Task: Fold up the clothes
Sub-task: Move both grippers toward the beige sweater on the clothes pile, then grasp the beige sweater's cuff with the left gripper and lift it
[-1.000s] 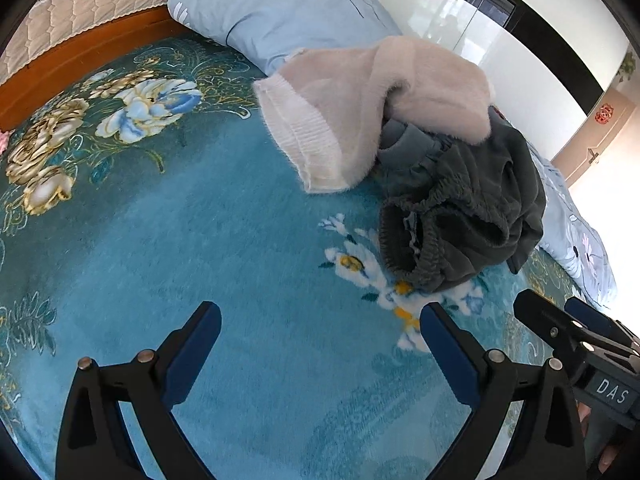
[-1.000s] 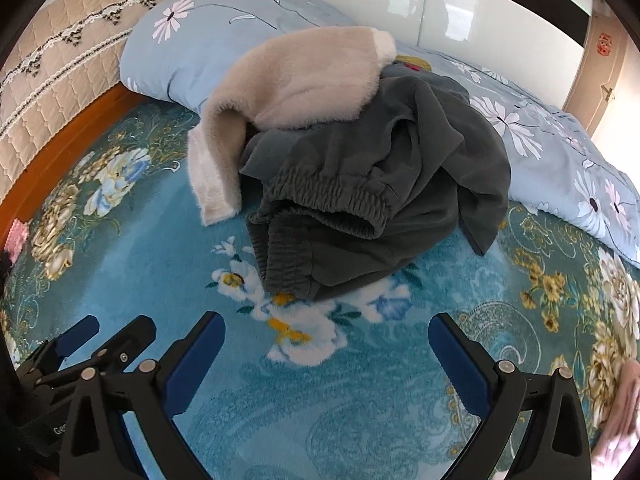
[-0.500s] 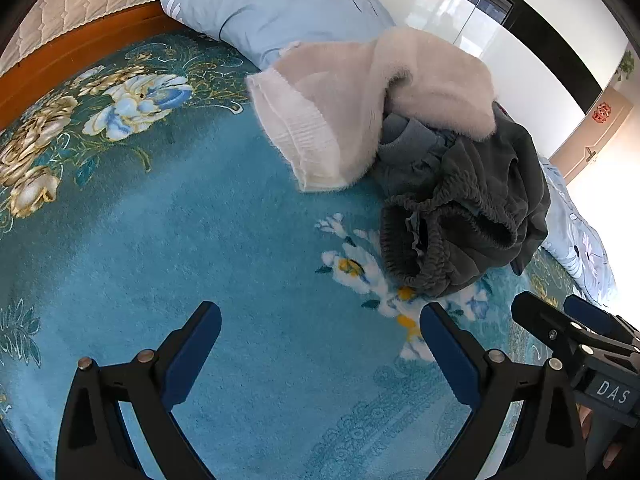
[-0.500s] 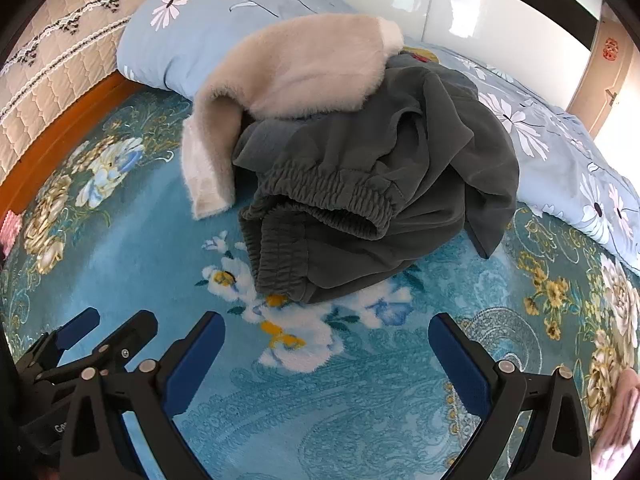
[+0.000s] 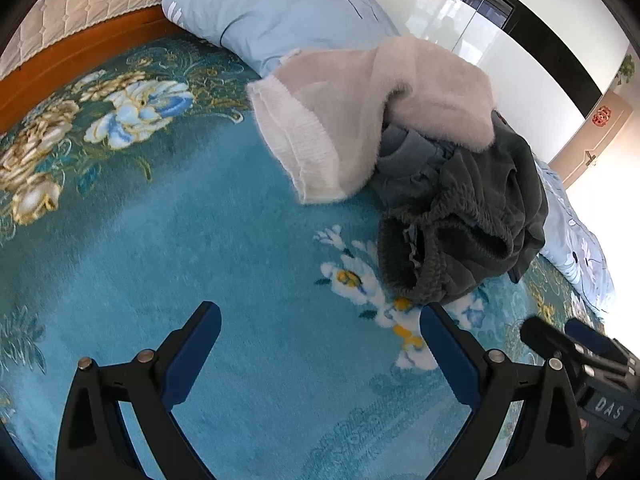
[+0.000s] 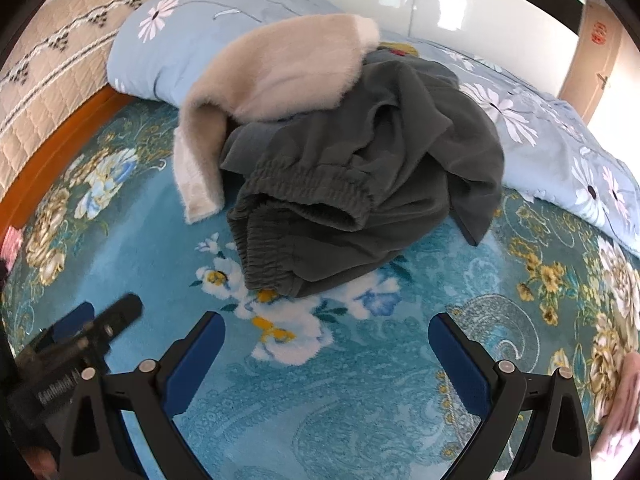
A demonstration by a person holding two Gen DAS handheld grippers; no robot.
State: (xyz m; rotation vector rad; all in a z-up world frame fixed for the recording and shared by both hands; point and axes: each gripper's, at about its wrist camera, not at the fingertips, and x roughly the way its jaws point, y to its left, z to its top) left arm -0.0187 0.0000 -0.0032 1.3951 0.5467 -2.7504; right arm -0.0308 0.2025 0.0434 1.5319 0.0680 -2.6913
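Both my tools, left tool [image 5: 320, 344] and right tool [image 6: 326, 344], spread wide, empty. Grey trousers [image 6: 360, 200] heaped on bed [image 6: 360, 400] under cream sweater [image 6: 280, 76]. Pinch waistband at two spots, lift evenly.

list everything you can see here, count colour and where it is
fluffy garment: 1, beige, top of the clothes pile, one end hanging down onto the blanket
trousers: 1, dark grey, crumpled under the fluffy garment, elastic waistband facing the grippers
blanket: 1, teal with white, blue and gold flowers, covering the bed under the pile
pillow: 1, light blue with flower print, behind the pile by the headboard
quilt: 1, light blue with white flowers, along the far side of the bed
headboard: 1, beige quilted padding over an orange wood rail, left end of the bed
pink cloth: 1, pink, at the right edge of the right wrist view
left gripper: 1, black with blue pads, open, above bare blanket
right gripper: 1, black with blue pads, open, just short of the trousers
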